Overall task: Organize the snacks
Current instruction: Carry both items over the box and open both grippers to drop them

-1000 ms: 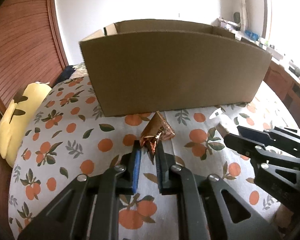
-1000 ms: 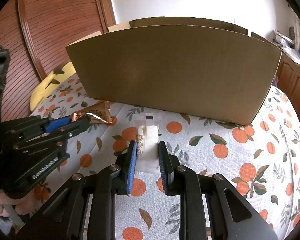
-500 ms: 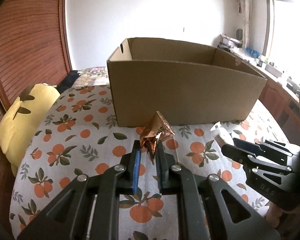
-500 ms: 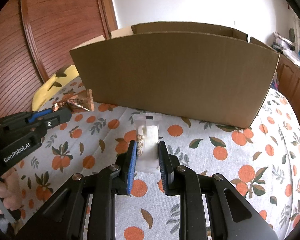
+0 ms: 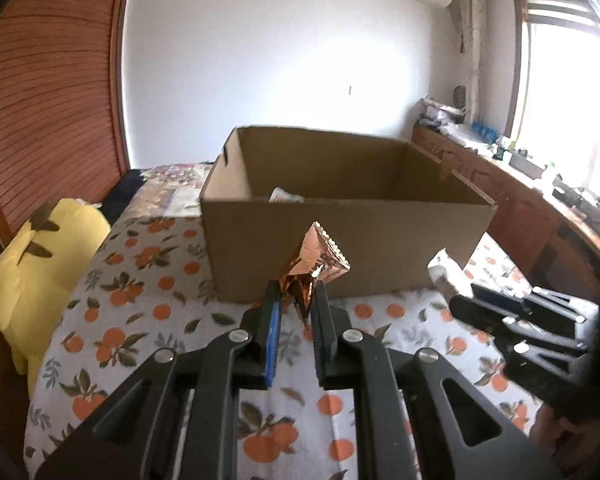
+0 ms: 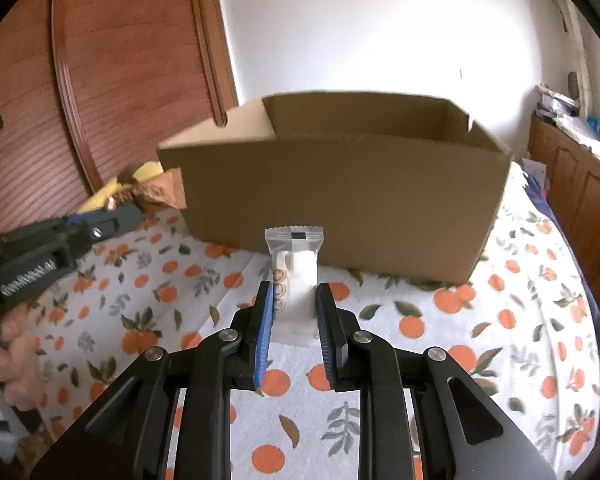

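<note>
My left gripper [image 5: 296,296] is shut on a copper foil snack packet [image 5: 314,266], held above the cloth in front of the open cardboard box [image 5: 340,248]. A white wrapper [image 5: 286,196] lies inside the box. My right gripper [image 6: 294,300] is shut on a white snack packet [image 6: 296,272], also raised before the box [image 6: 340,208]. The right gripper shows at the right of the left wrist view [image 5: 460,304] with its white packet [image 5: 442,270]. The left gripper shows at the left of the right wrist view [image 6: 128,212] with the foil packet [image 6: 160,192].
The box stands on a cloth with an orange-fruit print [image 5: 148,312]. A yellow plush toy [image 5: 40,264] lies at the left edge. A wooden panelled wall [image 6: 120,80] is on the left, wooden cabinets [image 5: 540,208] with clutter on the right.
Both grippers have risen with their packets, so the box's inside now shows. The box looks lower and farther in both views.
</note>
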